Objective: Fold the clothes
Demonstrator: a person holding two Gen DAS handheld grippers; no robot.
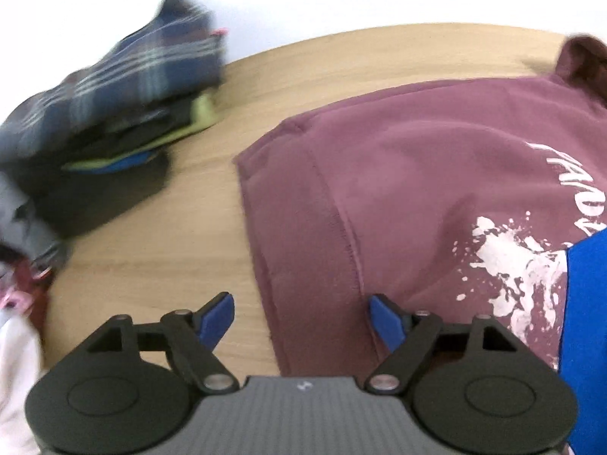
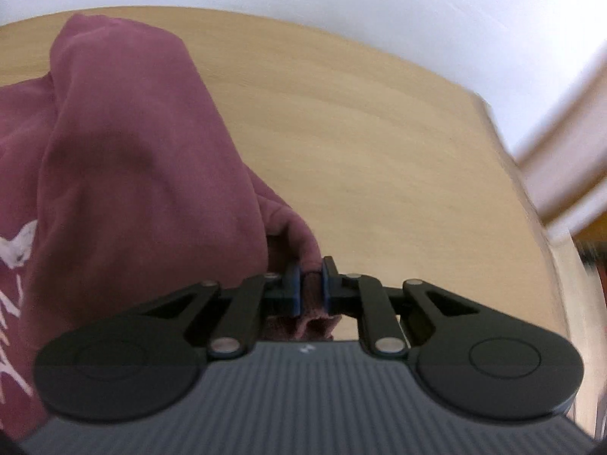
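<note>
A maroon sweatshirt (image 1: 409, 174) with a white splatter print lies spread on the wooden table (image 1: 159, 250). My left gripper (image 1: 299, 316) stands open just above the garment's left edge, one blue pad over bare wood and the other over the cloth, with nothing pinched. In the right wrist view the same maroon sweatshirt (image 2: 125, 159) is bunched up at the left. My right gripper (image 2: 311, 284) is shut on a fold of its fabric, and the cloth shows squeezed between the two blue pads.
A stack of folded clothes (image 1: 114, 87), plaid on top, sits at the table's far left, with more loose garments (image 1: 19, 303) below it. A blue sleeve (image 1: 584, 333) enters at the right. The table's right edge (image 2: 531, 197) is close, with a pale rail (image 2: 569, 144) beyond.
</note>
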